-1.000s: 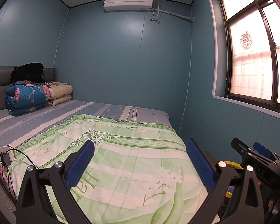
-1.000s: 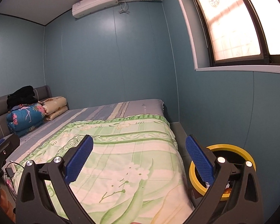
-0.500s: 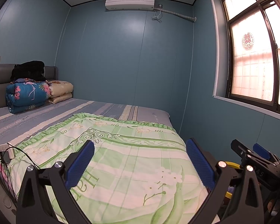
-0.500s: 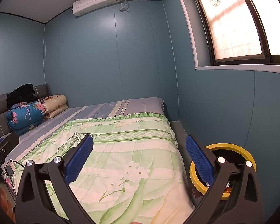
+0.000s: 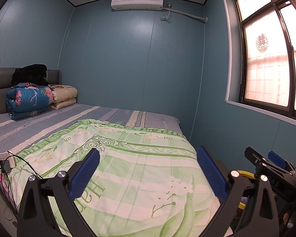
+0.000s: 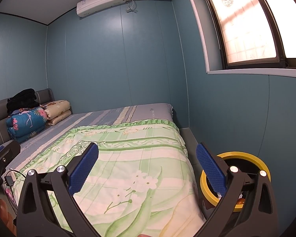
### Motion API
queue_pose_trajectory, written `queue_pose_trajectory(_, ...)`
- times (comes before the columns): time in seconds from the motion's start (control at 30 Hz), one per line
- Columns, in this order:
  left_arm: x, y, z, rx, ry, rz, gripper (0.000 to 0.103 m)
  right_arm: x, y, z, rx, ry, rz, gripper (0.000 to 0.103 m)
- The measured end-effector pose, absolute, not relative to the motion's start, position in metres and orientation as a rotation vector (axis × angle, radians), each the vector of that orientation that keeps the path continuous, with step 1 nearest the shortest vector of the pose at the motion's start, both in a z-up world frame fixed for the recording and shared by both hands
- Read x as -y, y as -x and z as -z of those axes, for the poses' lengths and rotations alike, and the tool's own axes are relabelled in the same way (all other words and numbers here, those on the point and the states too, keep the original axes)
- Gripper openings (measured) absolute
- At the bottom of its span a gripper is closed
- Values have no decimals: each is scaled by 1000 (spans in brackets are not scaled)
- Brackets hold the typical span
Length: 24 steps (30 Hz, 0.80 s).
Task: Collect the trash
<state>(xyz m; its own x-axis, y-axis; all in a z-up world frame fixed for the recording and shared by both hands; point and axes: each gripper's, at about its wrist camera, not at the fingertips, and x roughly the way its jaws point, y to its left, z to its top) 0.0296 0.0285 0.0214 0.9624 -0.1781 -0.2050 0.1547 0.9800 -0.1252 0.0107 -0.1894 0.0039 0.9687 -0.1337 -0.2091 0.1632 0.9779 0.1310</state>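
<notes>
A trash bin with a yellow rim (image 6: 244,158) stands on the floor at the right side of the bed, with bits of trash showing inside; in the left wrist view only a sliver of its rim (image 5: 244,173) shows. My right gripper (image 6: 147,167) is open and empty, held above the green floral blanket (image 6: 128,158) with its right finger in front of the bin. My left gripper (image 5: 148,170) is open and empty above the same blanket (image 5: 138,167). The right gripper's body (image 5: 274,167) shows at the right of the left wrist view. No loose trash shows on the bed.
Folded quilts (image 5: 29,102) and dark clothes (image 5: 29,75) are stacked at the headboard. A power strip with cables (image 5: 6,161) lies at the bed's left edge. Blue walls close the far side and right, with a window (image 5: 266,69) on the right.
Both views have shifted slightly, the room sliding a little down in frame. Both grippers stay open and empty.
</notes>
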Motion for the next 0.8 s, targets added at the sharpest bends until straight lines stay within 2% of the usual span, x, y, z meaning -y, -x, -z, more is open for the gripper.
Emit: queue_pose_trajectory(0.8, -29, -32, -21, -221, 109, 169, 95, 192, -15, 1, -220, -163, 146, 95)
